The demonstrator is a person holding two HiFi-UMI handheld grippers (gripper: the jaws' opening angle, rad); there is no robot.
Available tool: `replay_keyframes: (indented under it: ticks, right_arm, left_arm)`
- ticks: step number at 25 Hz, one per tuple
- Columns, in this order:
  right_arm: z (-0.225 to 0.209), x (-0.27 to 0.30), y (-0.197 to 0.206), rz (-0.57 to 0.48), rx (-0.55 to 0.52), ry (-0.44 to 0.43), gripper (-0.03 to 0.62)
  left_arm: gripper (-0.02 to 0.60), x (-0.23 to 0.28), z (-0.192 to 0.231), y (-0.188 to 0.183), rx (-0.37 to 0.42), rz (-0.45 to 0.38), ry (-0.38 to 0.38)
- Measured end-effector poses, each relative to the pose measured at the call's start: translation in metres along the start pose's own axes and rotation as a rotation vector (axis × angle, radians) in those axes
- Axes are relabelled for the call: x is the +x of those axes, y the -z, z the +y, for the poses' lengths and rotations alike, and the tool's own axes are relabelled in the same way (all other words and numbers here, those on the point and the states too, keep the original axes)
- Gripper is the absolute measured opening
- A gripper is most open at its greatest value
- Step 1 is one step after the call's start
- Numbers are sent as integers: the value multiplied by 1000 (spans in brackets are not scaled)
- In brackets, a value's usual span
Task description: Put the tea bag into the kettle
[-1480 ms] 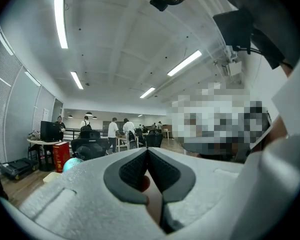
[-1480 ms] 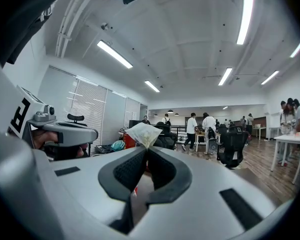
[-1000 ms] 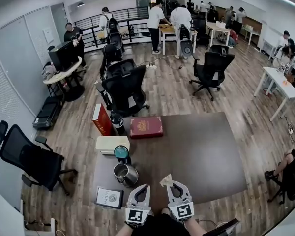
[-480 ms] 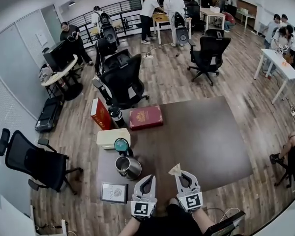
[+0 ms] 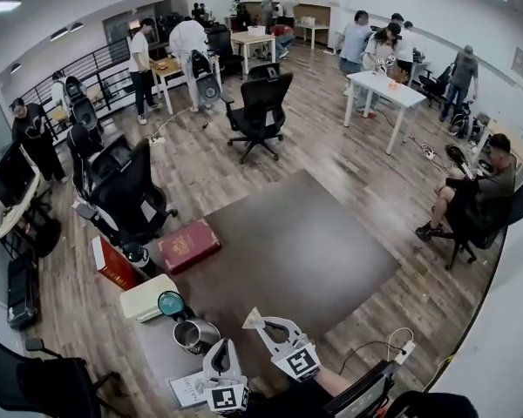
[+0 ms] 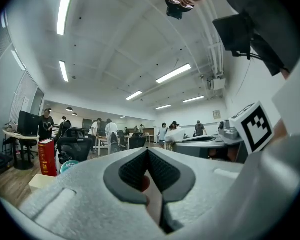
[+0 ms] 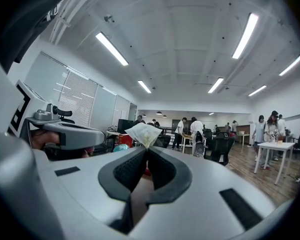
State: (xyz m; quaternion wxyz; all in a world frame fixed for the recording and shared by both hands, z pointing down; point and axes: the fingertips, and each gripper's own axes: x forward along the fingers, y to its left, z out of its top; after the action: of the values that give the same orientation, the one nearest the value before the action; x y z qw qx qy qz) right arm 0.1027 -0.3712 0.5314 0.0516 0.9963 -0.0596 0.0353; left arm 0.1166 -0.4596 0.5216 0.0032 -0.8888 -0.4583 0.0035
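The steel kettle (image 5: 196,334) stands open on the dark table (image 5: 305,251) near its front left corner, its teal lid (image 5: 170,303) tipped up behind it. My right gripper (image 5: 261,326) is shut on a pale tea bag (image 5: 252,319), held just right of the kettle and above the table. In the right gripper view the tea bag (image 7: 144,133) sticks up from the right gripper (image 7: 147,150). My left gripper (image 5: 220,347) hovers in front of the kettle; in the left gripper view the left gripper (image 6: 147,152) is shut with nothing in it.
A white box (image 5: 148,297), an upright red book (image 5: 113,264), a black bottle (image 5: 140,255) and a flat red book (image 5: 187,245) line the table's left side. A printed card (image 5: 187,390) lies by the front corner. Office chairs (image 5: 126,190) and people stand beyond.
The head view has swung round, so the table now sits at a slant. Both grippers have shifted a little; the right one still holds the tea bag, which looks nearer the kettle.
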Motion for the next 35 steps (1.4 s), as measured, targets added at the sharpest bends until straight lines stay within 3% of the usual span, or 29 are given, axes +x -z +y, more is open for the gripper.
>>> replay_keyframes:
  ticks: [7, 19, 29, 35]
  right_arm:
    - [32, 23, -4, 3, -6, 58, 17]
    - [74, 20, -27, -22, 1, 214, 17]
    - [111, 22, -24, 3, -3, 221, 17]
    - [122, 35, -34, 5, -16, 192, 17]
  left_arm:
    - [-3, -8, 40, 6, -8, -11, 71]
    - [-3, -31, 54, 13, 21, -26, 262]
    - [-3, -58, 80, 21, 24, -9, 279]
    - [-3, -69, 105, 12, 19, 7, 223]
